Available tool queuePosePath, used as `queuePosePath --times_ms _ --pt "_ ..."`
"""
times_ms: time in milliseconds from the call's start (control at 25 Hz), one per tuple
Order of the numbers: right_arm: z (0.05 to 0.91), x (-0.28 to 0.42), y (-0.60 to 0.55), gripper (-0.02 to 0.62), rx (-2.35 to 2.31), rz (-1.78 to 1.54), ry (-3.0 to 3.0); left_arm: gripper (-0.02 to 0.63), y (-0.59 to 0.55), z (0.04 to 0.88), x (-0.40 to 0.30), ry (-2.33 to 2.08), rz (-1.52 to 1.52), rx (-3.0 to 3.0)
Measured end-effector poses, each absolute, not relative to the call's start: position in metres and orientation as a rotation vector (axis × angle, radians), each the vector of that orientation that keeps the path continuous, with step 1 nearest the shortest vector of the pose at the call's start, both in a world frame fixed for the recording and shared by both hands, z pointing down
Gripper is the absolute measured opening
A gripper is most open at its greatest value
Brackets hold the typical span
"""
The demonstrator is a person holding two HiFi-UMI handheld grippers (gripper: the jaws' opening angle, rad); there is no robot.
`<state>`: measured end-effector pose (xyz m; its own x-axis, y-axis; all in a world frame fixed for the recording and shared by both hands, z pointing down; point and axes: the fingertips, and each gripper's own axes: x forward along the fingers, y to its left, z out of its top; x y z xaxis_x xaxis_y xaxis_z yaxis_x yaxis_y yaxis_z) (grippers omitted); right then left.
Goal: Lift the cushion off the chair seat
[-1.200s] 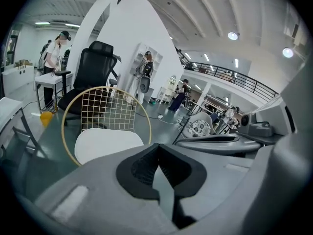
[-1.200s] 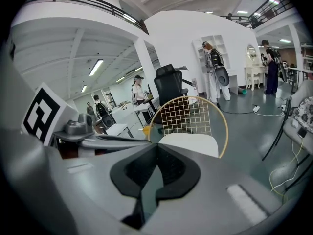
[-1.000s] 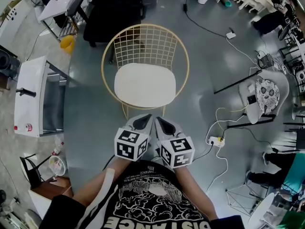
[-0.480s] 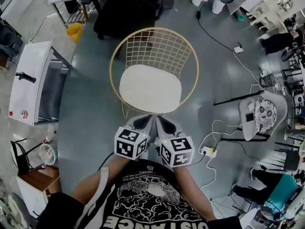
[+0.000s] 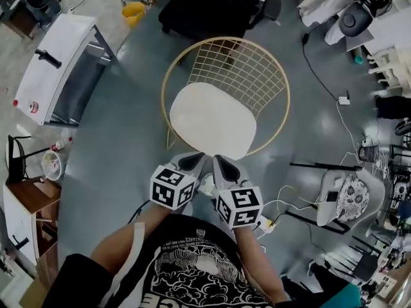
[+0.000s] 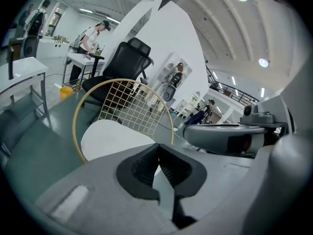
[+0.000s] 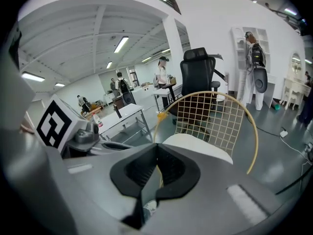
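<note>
A white cushion [image 5: 210, 119] lies on the seat of a gold wire chair [image 5: 257, 69]. Both grippers are held side by side just short of the cushion's near edge, apart from it. In the head view my left gripper [image 5: 194, 163] and my right gripper [image 5: 221, 164] point at the seat. The left gripper [image 6: 157, 150] is shut with nothing in it, and the cushion [image 6: 113, 138] lies ahead, below the wire back [image 6: 134, 106]. The right gripper [image 7: 157, 152] is shut and empty too, with the cushion [image 7: 198, 147] beyond its tips.
A white table [image 5: 54, 66] stands to the left, a black office chair [image 5: 212, 5] behind the wire chair, a yellow bin [image 5: 133, 10] at the back. Cables and a power strip [image 5: 266, 223] lie on the grey floor at right, near a grey chair [image 5: 347, 197]. People stand in the far background.
Both grippers have moved forward and down toward the cushion's near edge, still side by side and shut. The head view has swung, so the chair sits further right.
</note>
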<state>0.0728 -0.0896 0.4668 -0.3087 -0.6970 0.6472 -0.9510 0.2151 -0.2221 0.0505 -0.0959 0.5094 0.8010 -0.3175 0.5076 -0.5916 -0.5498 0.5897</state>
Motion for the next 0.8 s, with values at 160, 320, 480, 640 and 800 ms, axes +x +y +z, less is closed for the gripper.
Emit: queuePosePath --times_ms 160,320,480,640,800 --pt "0.484 0.080 -0.097 -0.001 1.430 0.826 -2.126 -0.003 -0.100 0.533 0.053 -0.735 0.378 2.107" --pt "0.505 0.081 -0.101 -0.001 1.365 0.803 -2.146 -0.003 -0.101 0.557 0.058 -0.758 0.283 2.033" --pt "0.521 0.080 -0.104 -0.001 1.298 0.781 -2.161 -0.003 -0.100 0.581 0.061 -0.765 0.189 1.936" --pt "0.532 0.080 -0.109 -0.002 1.255 0.756 -2.183 -0.003 -0.100 0.609 0.059 -0.765 0.073 1.846" --pt "0.545 0.079 -0.108 -0.001 1.188 0.716 -2.197 -0.002 -0.098 0.636 0.056 -0.766 -0.023 1.787"
